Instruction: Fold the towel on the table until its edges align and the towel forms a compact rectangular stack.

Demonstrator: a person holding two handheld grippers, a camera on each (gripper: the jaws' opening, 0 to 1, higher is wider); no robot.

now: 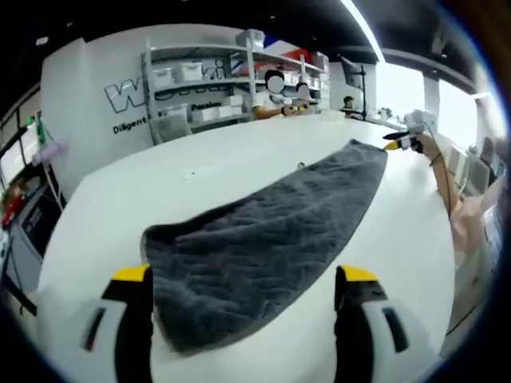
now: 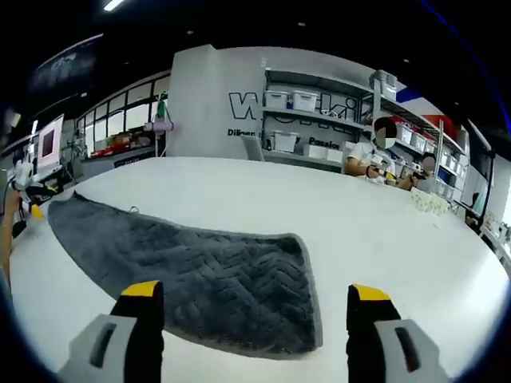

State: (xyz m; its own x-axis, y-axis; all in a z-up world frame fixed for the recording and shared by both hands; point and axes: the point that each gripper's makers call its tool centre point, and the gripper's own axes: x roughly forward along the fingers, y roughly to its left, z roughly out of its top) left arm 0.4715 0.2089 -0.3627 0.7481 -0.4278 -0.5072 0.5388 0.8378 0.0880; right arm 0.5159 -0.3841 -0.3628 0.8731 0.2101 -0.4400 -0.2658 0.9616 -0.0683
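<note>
A dark grey towel with a woven zigzag pattern lies flat in one long strip on the white table. My left gripper is open, its yellow-tipped jaws standing wide on either side of the towel's near end. My right gripper shows small at the strip's far end, held by an arm. In the right gripper view the towel runs from the far left to between the wide-apart jaws of the open right gripper. The left gripper sits at the towel's far left end.
Shelves with white bins stand against the lettered back wall. People sit at the table's far side, with small items on the table near them. Desks and monitors line the side, and broad bare tabletop lies beyond the towel.
</note>
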